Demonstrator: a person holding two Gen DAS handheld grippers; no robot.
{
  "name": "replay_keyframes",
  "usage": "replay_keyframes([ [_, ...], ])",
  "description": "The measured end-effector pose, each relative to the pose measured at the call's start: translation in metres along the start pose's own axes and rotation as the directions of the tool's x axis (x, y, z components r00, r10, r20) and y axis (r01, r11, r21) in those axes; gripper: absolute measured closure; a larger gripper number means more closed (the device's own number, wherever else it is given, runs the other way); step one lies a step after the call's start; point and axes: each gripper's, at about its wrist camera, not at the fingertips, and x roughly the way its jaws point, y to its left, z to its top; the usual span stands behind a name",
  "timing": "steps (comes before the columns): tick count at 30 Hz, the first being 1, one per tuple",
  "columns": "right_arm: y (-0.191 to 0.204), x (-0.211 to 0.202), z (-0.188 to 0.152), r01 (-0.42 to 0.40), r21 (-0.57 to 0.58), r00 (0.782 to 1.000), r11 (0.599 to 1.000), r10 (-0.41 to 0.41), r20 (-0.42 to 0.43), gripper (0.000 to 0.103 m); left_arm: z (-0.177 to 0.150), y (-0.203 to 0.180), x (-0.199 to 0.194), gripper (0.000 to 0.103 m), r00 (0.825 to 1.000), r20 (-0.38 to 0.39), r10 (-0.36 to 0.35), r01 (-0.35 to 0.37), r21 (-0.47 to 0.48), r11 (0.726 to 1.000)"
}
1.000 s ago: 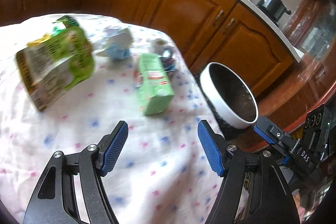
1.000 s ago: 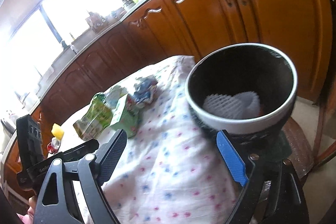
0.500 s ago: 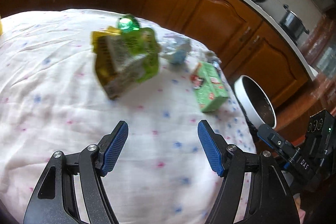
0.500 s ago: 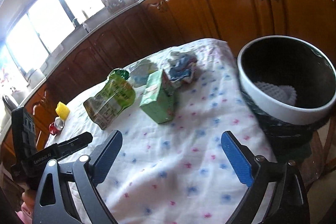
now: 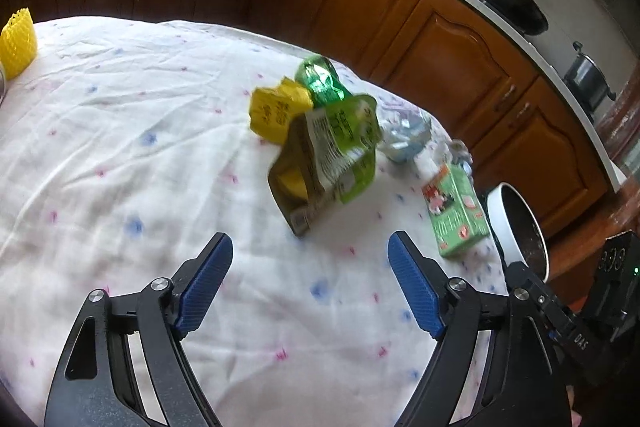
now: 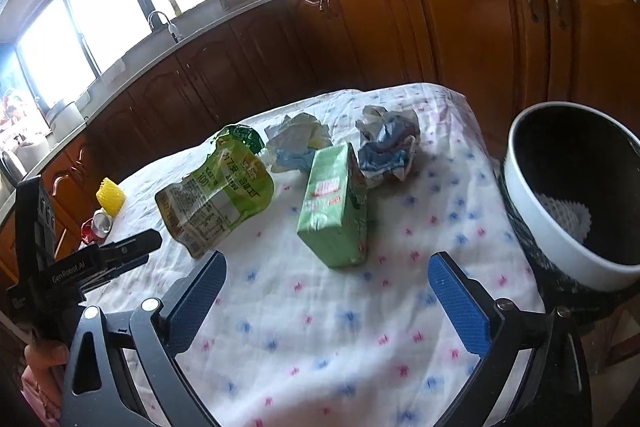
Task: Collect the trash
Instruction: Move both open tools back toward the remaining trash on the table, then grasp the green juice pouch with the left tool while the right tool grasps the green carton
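Note:
A green snack pouch [image 5: 332, 155] [image 6: 218, 195], a green carton [image 5: 456, 215] [image 6: 336, 207] and crumpled wrappers [image 6: 386, 147] [image 6: 298, 143] lie on the dotted tablecloth [image 5: 140, 147]. A white-rimmed black bin [image 6: 576, 195] [image 5: 520, 227] stands past the table's right edge with white foam netting [image 6: 564, 215] inside. My left gripper [image 5: 308, 291] is open and empty, just short of the pouch. My right gripper [image 6: 326, 299] is open and empty, just short of the carton.
A yellow foam net [image 5: 18, 43] [image 6: 110, 197] and a crushed red can [image 6: 96, 227] sit at the table's far left. Brown kitchen cabinets [image 6: 440, 27] run behind the table. The left gripper's body [image 6: 80, 267] shows at the right wrist view's left edge.
Both grippers have swung left, from the bin side toward the trash on the table. The pouch now sits ahead of the left gripper, the carton ahead of the right. Both stay open.

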Motion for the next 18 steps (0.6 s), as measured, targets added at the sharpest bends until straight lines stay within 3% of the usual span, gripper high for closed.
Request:
replay_keyframes([
  [12,0.000,0.033,0.027,-0.007,0.014,0.999,1.000,0.007,-0.033,0.004,0.042,0.002,0.032,0.021,1.000,0.008,-0.001,0.001,0.011,1.000],
  [16,0.001,0.044,0.031,-0.020,0.020,0.998,1.000,0.021,-0.057,0.016,0.051,0.000,0.042,0.022,1.000,0.001,-0.017,0.017,0.022,1.000],
  [18,0.000,0.051,0.031,-0.020,0.023,0.997,1.000,0.022,-0.074,0.029,0.052,-0.003,0.044,0.028,1.000,0.000,-0.026,0.026,0.039,0.999],
])
